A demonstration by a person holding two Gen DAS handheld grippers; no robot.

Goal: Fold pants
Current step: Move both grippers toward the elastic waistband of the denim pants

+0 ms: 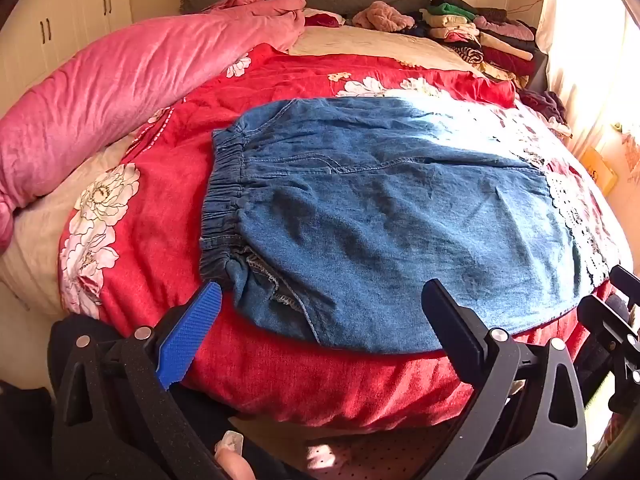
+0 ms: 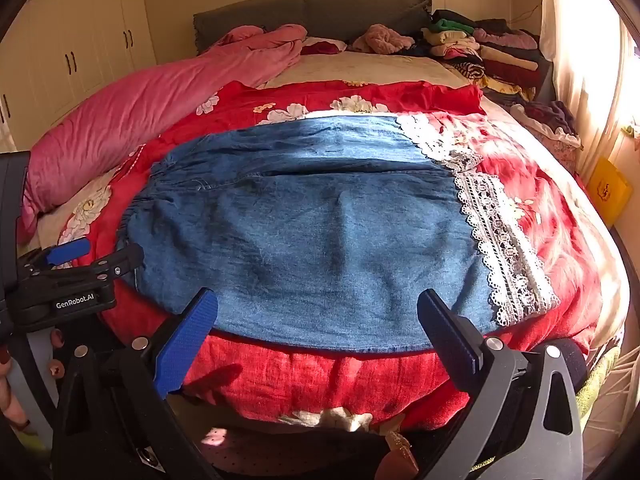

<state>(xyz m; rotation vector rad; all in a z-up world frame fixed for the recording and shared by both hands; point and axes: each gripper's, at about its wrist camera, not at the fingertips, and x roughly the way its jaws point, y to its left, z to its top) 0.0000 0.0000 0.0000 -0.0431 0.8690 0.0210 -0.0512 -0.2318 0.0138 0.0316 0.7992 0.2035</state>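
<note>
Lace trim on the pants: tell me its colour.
White, turning greyish where shaded; the lace trim shows best in the right wrist view, edging the blue denim pants.

Red floral quilt [image 1: 280, 380], pink duvet [image 1: 120, 76], folded clothes pile [image 2: 492, 48], grey headboard [image 2: 320, 12], white wardrobe [image 2: 80, 40]

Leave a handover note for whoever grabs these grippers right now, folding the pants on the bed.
Left hand-held gripper: open, empty, poised near the elastic waistband.
Right hand-held gripper: open, empty, poised at the near edge, toward the lace hem.
Denim pants: spread flat on the red floral quilt, waistband left, hem right.
Done: laid out.
Left: every fold.
</note>
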